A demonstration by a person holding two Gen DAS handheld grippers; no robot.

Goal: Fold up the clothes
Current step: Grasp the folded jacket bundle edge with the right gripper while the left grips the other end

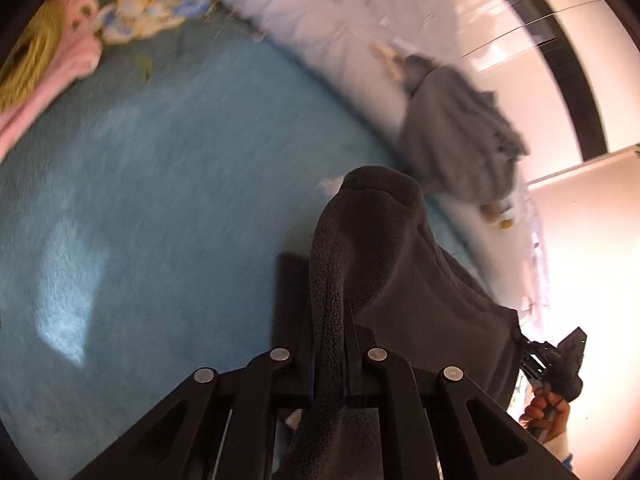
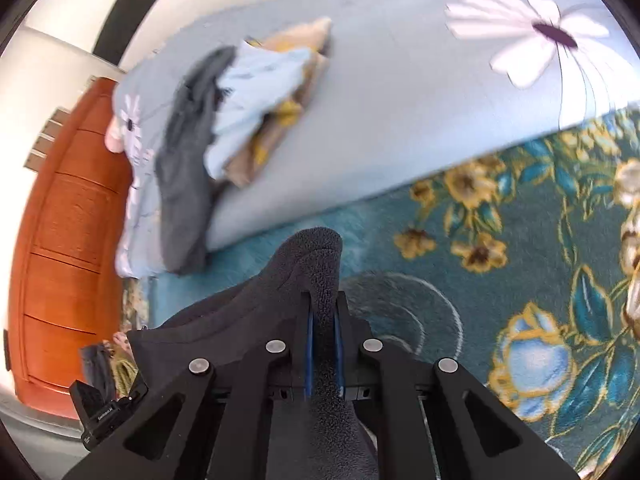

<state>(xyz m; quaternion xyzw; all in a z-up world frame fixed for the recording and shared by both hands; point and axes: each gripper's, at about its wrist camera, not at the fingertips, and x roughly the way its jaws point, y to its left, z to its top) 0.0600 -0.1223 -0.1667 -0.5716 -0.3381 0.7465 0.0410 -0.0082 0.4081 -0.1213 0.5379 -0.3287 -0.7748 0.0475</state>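
Both grippers, left gripper (image 1: 332, 344) and right gripper (image 2: 322, 332), clamp a dark fleece garment (image 1: 384, 264) held at lower centre above the teal blanket (image 1: 180, 180); folding looks barely begun, and a pile of clothes (image 2: 240, 108) at upper left waits.

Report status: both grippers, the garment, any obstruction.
Left gripper shut on dark grey fleece garment. Right gripper shut on the same fleece, which is lifted over the teal floral blanket. Pile of unfolded clothes ahead, not touching.
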